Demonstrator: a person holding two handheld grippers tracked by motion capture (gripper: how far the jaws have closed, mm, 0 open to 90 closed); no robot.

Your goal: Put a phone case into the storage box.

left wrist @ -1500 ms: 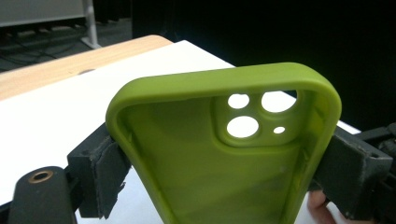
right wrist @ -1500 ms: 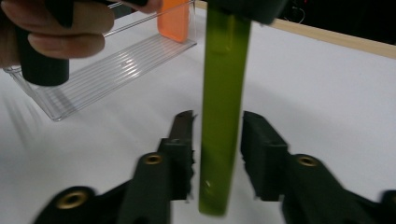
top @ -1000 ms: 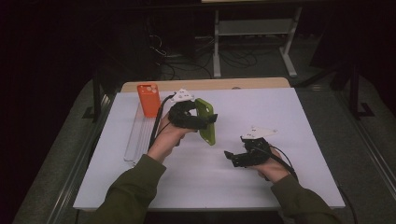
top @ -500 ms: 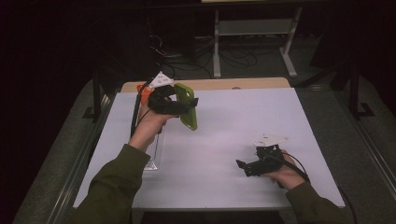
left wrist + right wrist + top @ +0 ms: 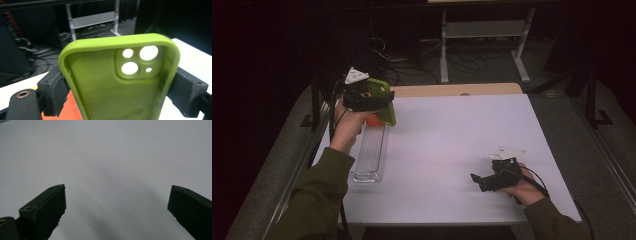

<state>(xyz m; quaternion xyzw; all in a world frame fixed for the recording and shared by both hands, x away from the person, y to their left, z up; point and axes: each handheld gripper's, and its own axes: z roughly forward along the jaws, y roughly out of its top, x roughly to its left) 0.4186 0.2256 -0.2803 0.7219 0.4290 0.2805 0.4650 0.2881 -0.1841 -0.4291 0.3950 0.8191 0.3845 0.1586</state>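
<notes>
A lime-green phone case (image 5: pixel 387 116) hangs in the air over the far left of the white table (image 5: pixel 452 130). My left gripper (image 5: pixel 379 99) is shut on it across its width. In the left gripper view the case (image 5: pixel 110 87) stands upright with its hollow inside and camera cut-outs facing me, and the pads (image 5: pixel 53 92) press on both long edges. My right gripper (image 5: pixel 478 182) rests low near the front right of the table, pointing left. Its jaws have just been opening. In the right gripper view it (image 5: pixel 117 207) stands wide with only bare table between the jaws.
A clear plastic tray (image 5: pixel 369 155) lies lengthwise along the table's left side. An orange object (image 5: pixel 372 120) sits at its far end, partly hidden by the case. A wooden strip (image 5: pixel 452 90) edges the far side. Beyond it are a metal stand (image 5: pixel 482 30) and floor cables.
My left gripper has carried the green case from the table's middle to the far left and higher. My right hand has drawn back toward the front right.
</notes>
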